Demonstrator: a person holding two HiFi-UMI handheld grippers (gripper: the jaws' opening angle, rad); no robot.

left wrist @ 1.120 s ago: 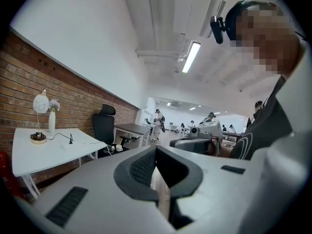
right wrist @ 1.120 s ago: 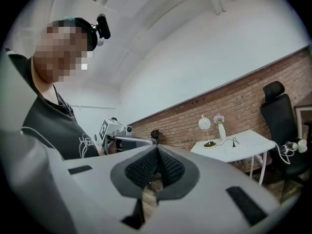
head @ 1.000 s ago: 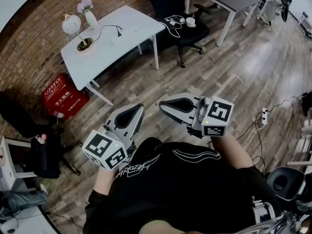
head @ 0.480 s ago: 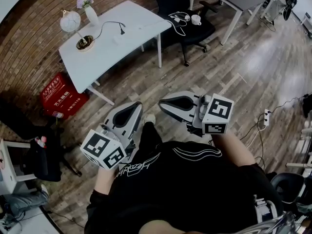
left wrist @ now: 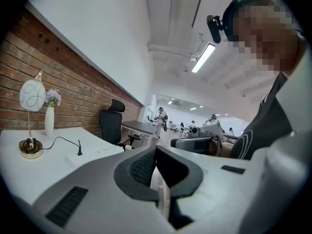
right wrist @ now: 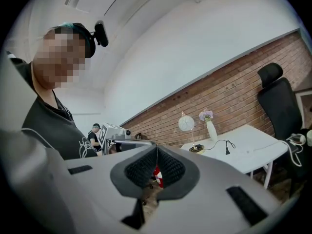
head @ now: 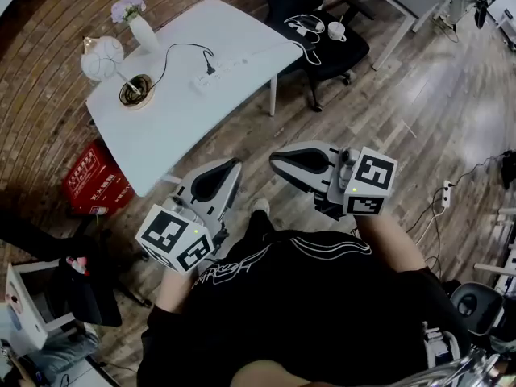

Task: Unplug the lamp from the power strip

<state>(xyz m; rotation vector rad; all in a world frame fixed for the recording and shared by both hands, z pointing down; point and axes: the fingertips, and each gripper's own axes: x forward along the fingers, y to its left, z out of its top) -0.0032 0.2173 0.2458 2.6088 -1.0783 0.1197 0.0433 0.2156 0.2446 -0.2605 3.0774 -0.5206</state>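
Observation:
On the white table (head: pixel 234 35) stands a lamp (head: pixel 102 57) with a white globe and a gold base. Its black cord runs to a black plug (head: pixel 211 68) that sits in a white power strip (head: pixel 226 65). The lamp (left wrist: pixel 31 95) and plug (left wrist: pixel 79 148) show at the left of the left gripper view, and the lamp (right wrist: pixel 186 123) and plug (right wrist: pixel 227 149) show in the right gripper view too. My left gripper (head: pixel 234 166) and right gripper (head: pixel 274 160) are held in front of the person's chest, well short of the table. Both are shut and hold nothing.
A vase of flowers (head: pixel 137 24) stands beside the lamp. A black office chair (head: pixel 322 35) with a cable and a mug on its seat is right of the table. A red box (head: pixel 95 182) lies under the table's left end. Another power strip (head: pixel 444 193) lies on the floor at right.
The table with the lamp has come nearer and lower in the head view as the person steps toward it. Both grippers stay shut in front of the chest.

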